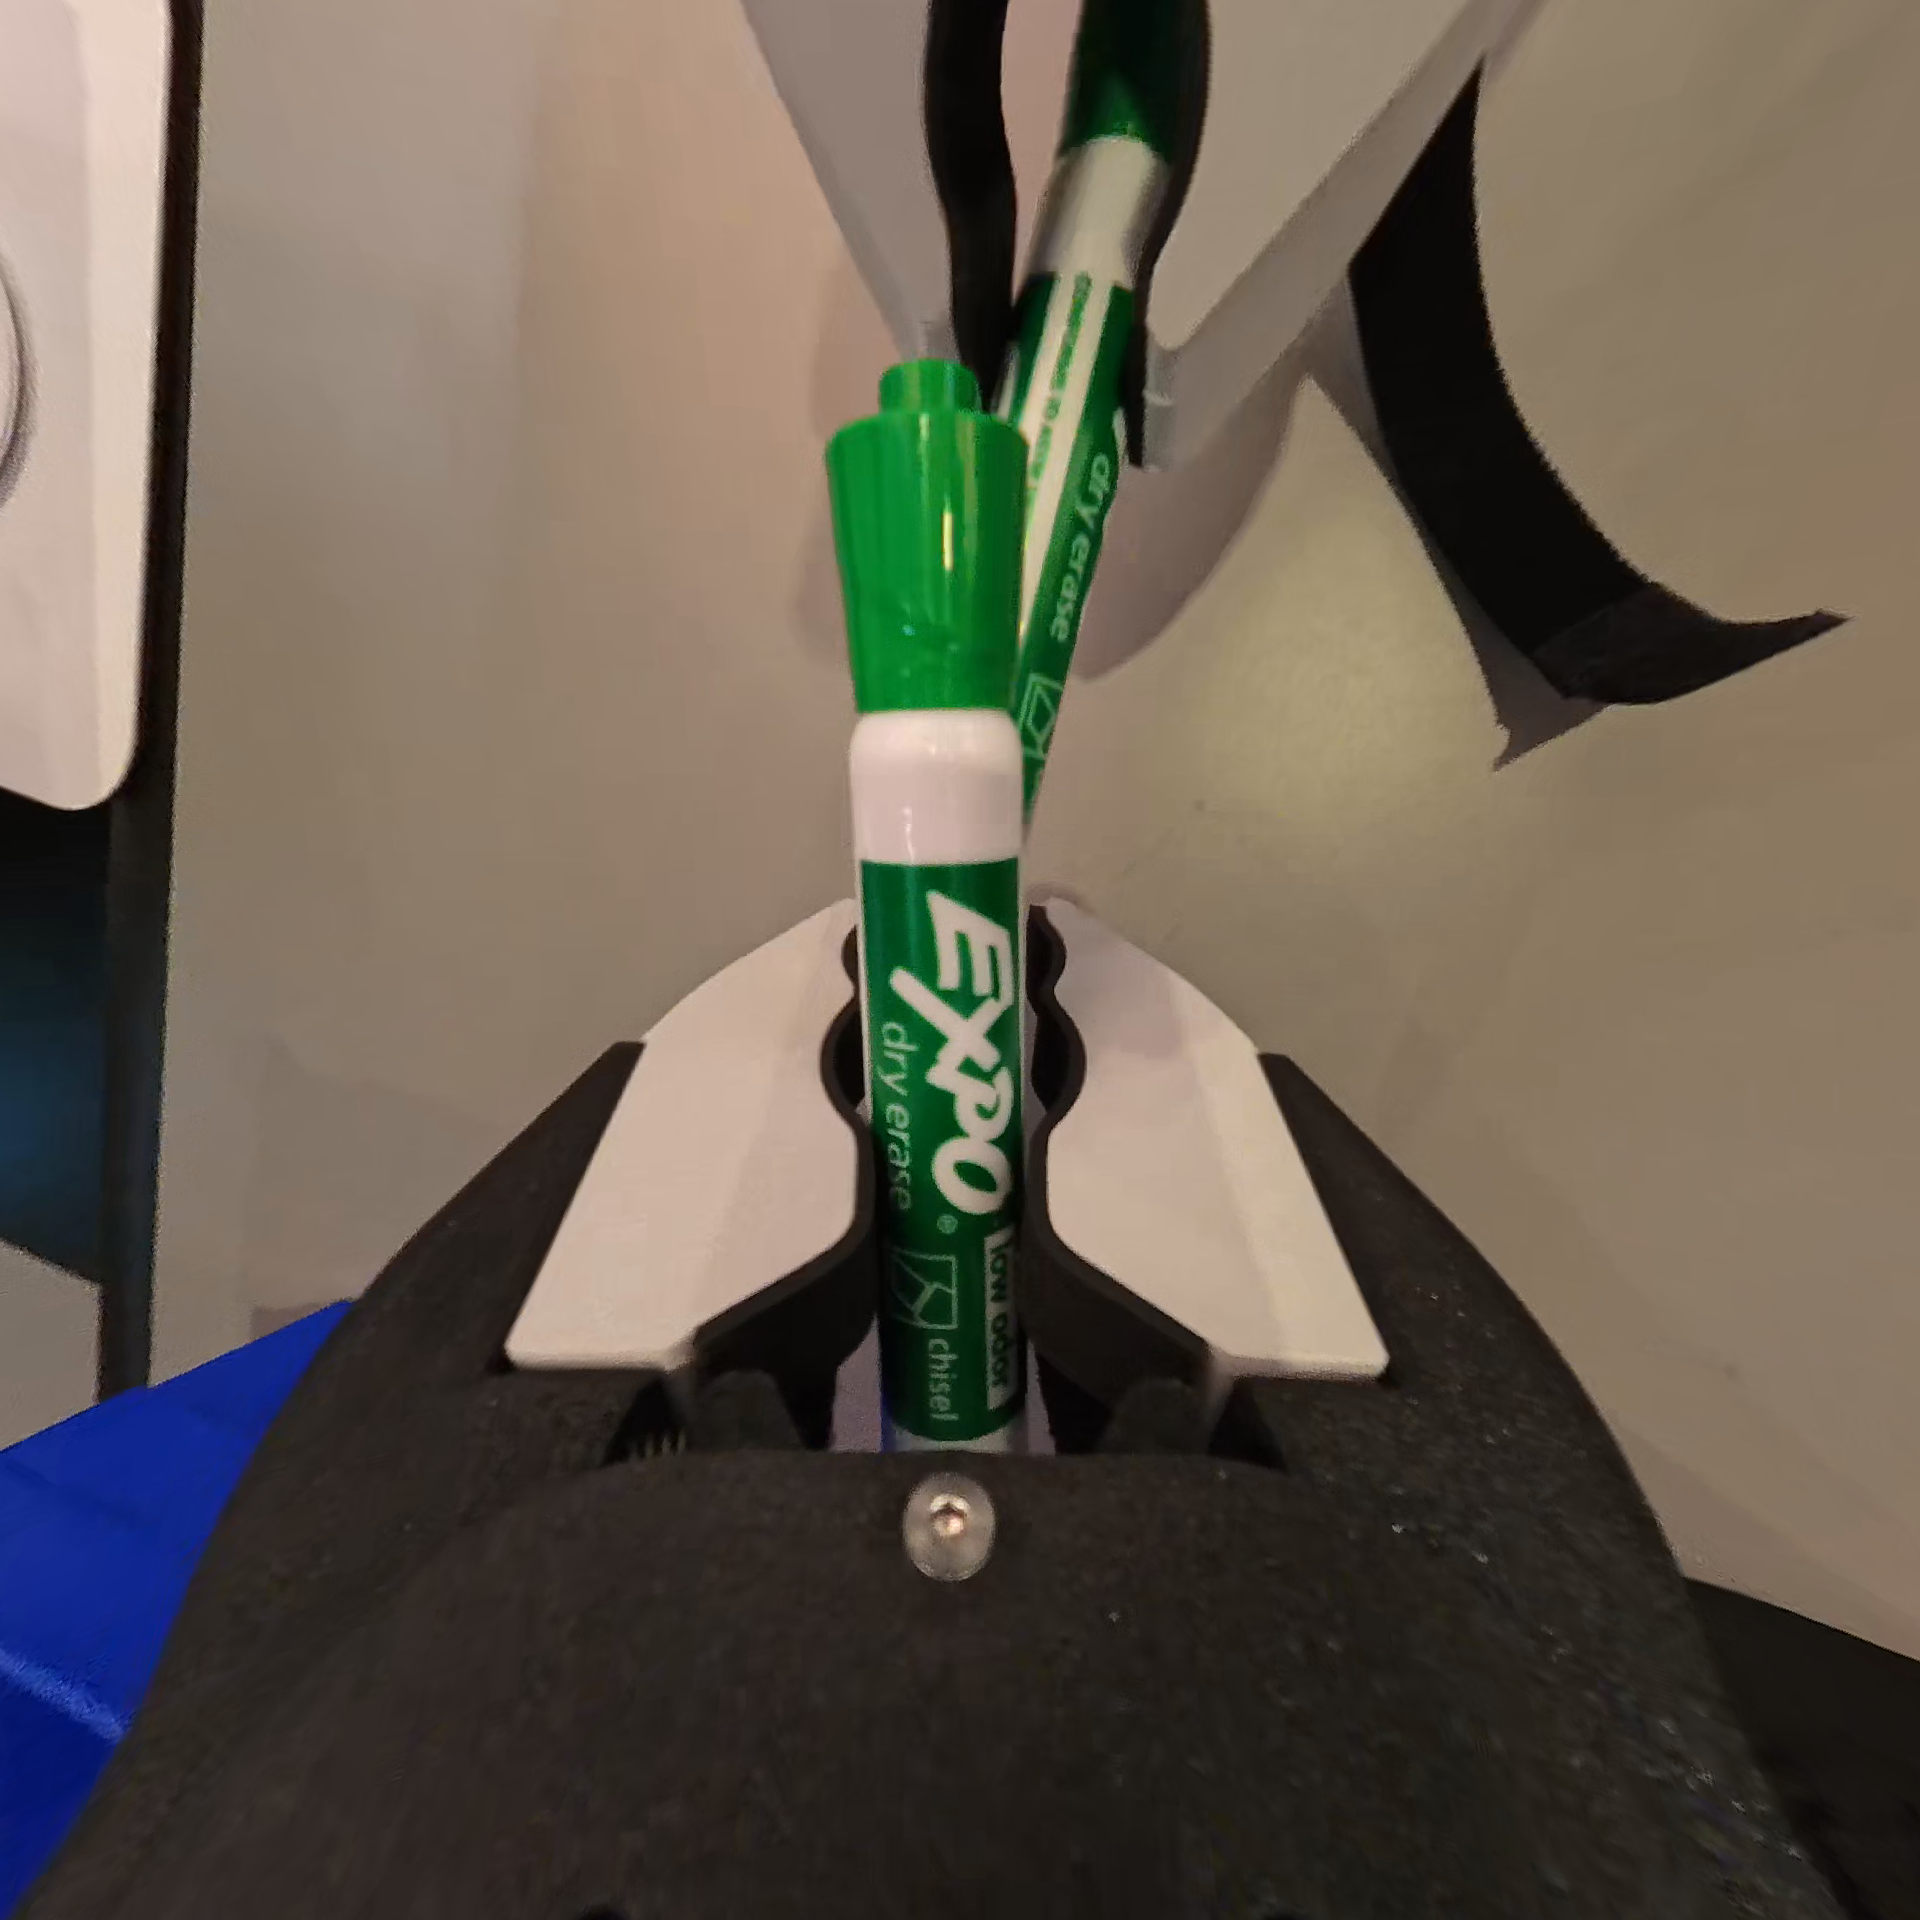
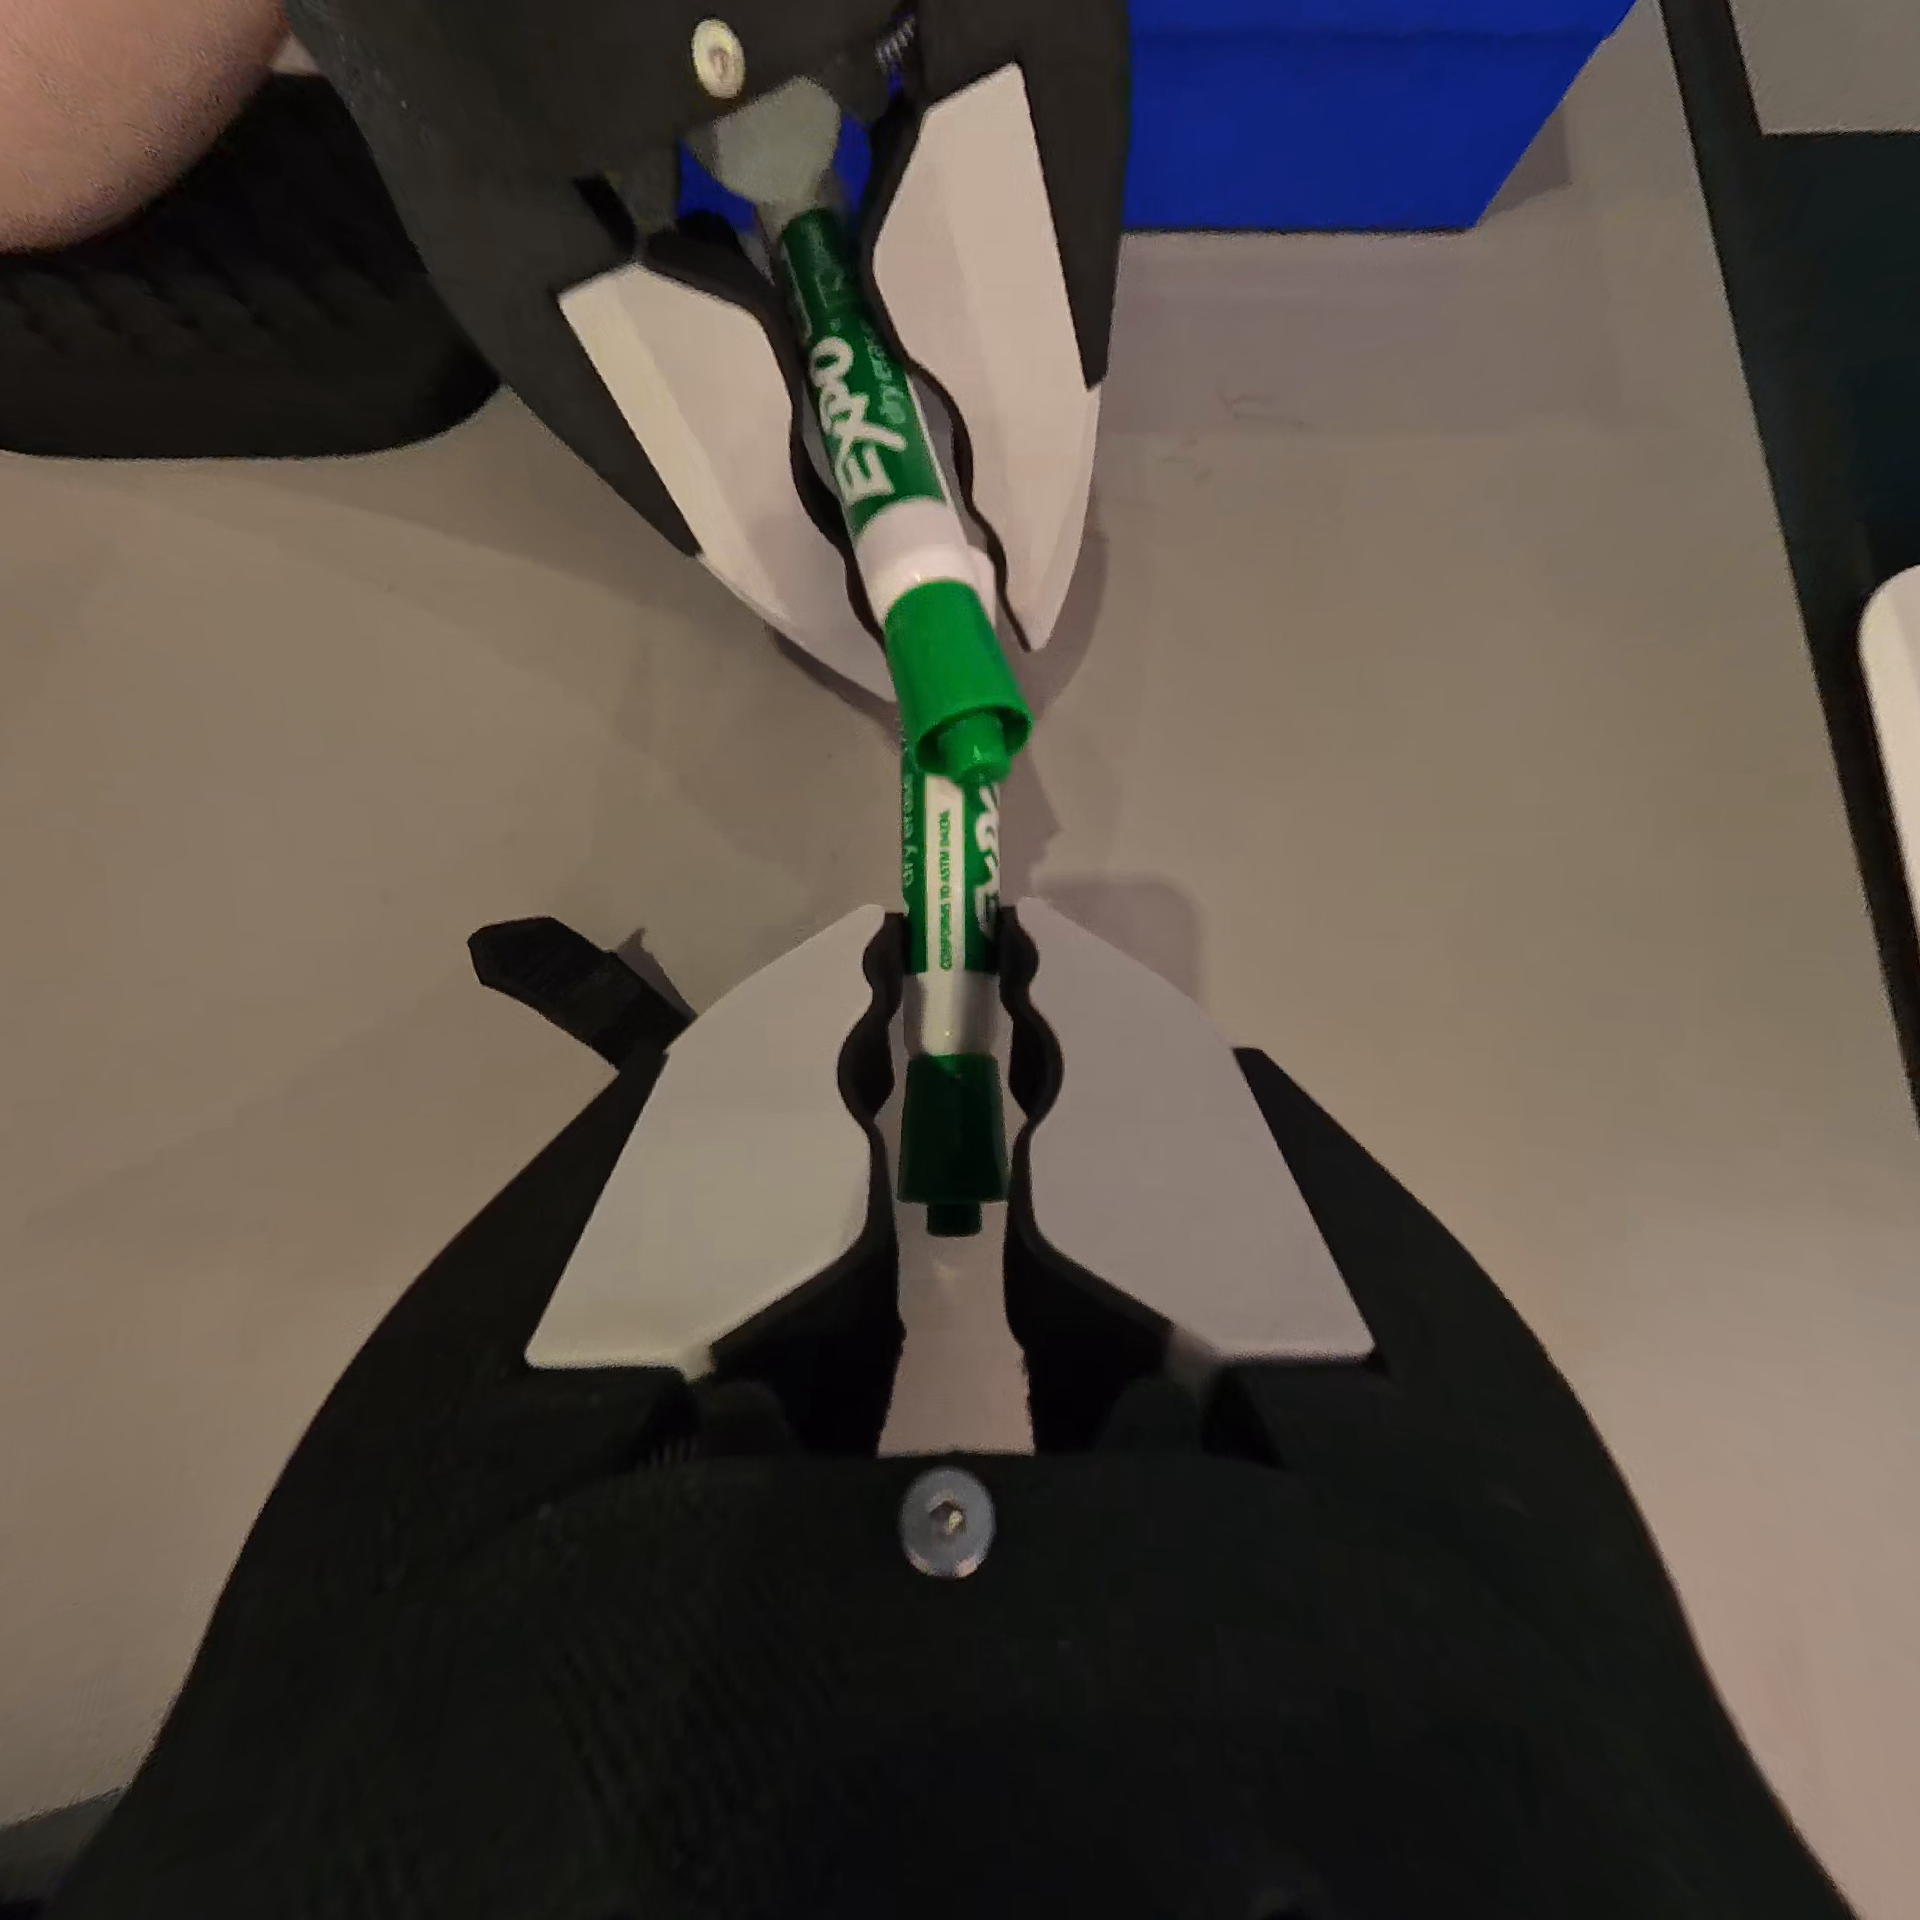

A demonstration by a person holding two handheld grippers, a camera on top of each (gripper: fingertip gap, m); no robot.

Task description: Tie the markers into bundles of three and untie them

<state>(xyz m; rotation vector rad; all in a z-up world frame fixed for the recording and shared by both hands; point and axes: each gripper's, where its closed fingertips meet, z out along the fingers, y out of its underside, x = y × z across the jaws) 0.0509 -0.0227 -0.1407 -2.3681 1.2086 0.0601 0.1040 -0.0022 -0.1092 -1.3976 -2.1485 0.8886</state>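
Observation:
My left gripper (image 1: pixel 940 914) is shut on a green marker (image 1: pixel 935 1039), whose cap points away along the fingers. My right gripper (image 2: pixel 951 914) is shut on a second green marker (image 2: pixel 951 997), whose cap points back toward the camera. The grippers face each other tip to tip. The first marker's cap (image 2: pixel 956 686) overlaps the second marker's barrel. The right gripper (image 1: pixel 1039 364) and its marker (image 1: pixel 1070 499) show at the top of the left wrist view. The left gripper (image 2: pixel 956 623) and its marker (image 2: pixel 883 447) show at the top of the right wrist view. A black strap (image 1: pixel 1538 468) lies on the table beside the right gripper, and also shows in the right wrist view (image 2: pixel 561 982).
Everything is over a beige table (image 2: pixel 1455 727). A blue bin (image 2: pixel 1351 104) stands behind the left gripper, and also shows in the left wrist view (image 1: pixel 104 1507). A black mat (image 2: pixel 208 312) and a hand (image 2: pixel 104 104) are at the upper left. A white object (image 1: pixel 62 416) lies past a dark strip (image 1: pixel 156 623). Across from one pair of fingers to the other is roughly 7 centimeters. My right tips are roughly 9 centimeters from the black strap (image 1: pixel 1538 468).

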